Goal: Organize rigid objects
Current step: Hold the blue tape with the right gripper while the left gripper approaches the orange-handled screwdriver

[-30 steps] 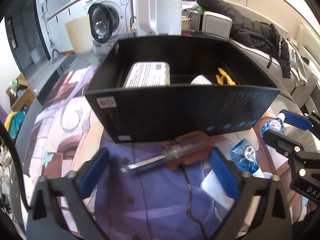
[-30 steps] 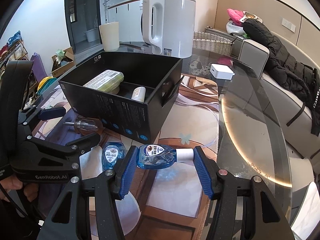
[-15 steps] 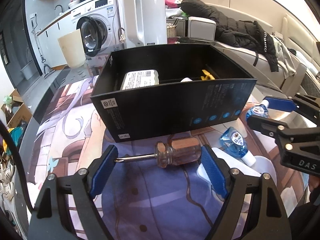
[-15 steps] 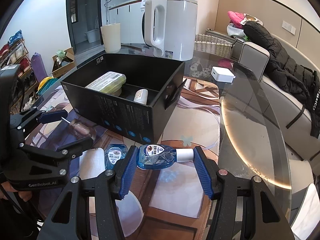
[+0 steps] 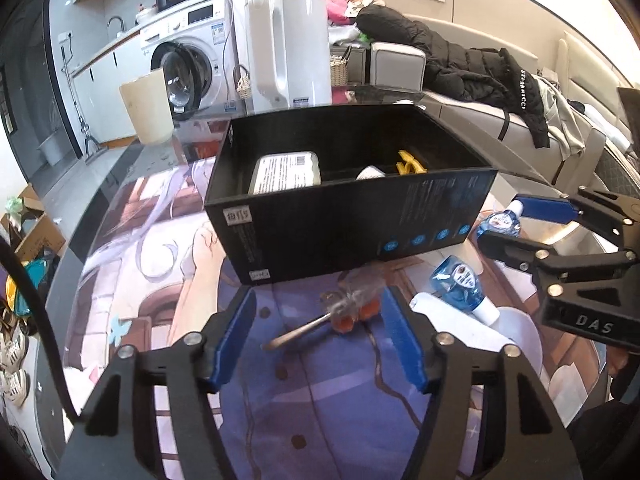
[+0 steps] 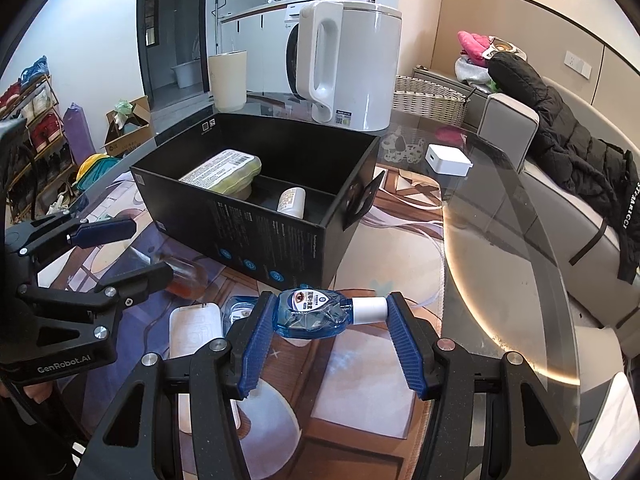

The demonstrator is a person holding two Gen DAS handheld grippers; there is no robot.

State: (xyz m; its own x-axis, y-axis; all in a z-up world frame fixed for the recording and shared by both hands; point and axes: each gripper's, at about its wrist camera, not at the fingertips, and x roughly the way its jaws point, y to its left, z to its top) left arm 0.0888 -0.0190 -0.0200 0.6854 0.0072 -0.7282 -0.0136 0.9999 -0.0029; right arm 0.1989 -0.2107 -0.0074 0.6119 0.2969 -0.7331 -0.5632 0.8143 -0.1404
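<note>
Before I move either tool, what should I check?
1. Right tool clamped on bottle: ok, base and cap sit against the pads.
2. Left tool gripping screwdriver: not ok, the tool is open and the screwdriver lies loose and blurred between the pads.
3. Room in box: ok, free floor shows beside the white bottle.
4. Height to clear the box's front wall: cannot tell.
5. Second blue bottle clear of both tools: ok, it lies on the mat between them.
</note>
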